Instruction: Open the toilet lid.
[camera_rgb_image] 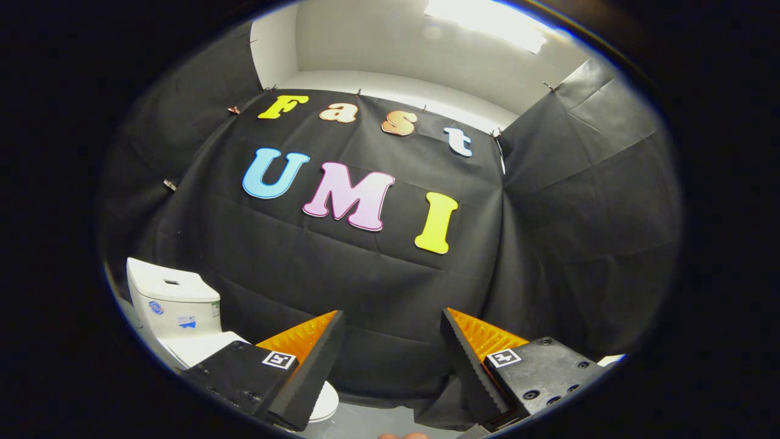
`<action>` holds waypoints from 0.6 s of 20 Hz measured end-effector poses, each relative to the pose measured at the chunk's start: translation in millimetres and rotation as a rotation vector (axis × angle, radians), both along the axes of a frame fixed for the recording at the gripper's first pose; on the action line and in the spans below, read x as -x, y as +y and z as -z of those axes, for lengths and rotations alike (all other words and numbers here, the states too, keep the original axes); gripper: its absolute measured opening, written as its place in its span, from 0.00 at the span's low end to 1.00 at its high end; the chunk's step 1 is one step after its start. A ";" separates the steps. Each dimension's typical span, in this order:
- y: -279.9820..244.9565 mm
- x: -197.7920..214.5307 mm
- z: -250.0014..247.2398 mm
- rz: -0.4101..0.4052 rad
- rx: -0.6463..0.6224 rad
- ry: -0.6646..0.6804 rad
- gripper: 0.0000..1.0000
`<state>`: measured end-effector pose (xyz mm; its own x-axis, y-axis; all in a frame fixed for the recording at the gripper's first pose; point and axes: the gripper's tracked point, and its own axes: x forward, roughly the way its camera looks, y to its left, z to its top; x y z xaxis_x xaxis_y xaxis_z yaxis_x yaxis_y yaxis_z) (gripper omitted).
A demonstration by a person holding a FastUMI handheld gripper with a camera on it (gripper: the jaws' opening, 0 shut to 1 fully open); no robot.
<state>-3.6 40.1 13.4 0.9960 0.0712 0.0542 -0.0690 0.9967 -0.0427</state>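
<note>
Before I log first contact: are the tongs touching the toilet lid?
Apart. The gripper view shows the open tongs held up toward the booth wall, with the toilet lid low and off to one side behind one finger, nothing between them.

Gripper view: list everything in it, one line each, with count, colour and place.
toilet: one, white, lid down, off to the left of the fingers, partly behind the left one.
cloth wall: black, draped behind the toilet and beyond the fingers.
room wall: white, above the cloth.
ceiling light: one, bright white, overhead.
floor: pale grey, below the fingers.
gripper: one, fingers apart, nothing between them, aimed at the cloth to the right of the toilet.
</note>
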 end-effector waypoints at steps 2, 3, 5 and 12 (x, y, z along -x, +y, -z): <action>1.3 -0.8 2.8 -0.009 -0.001 0.008 0.97; 0.7 -0.6 3.3 -0.010 -0.007 0.012 0.97; -4.1 -1.6 3.3 -0.002 -0.028 0.016 0.97; -10.9 -1.2 0.0 0.013 -0.050 0.007 0.97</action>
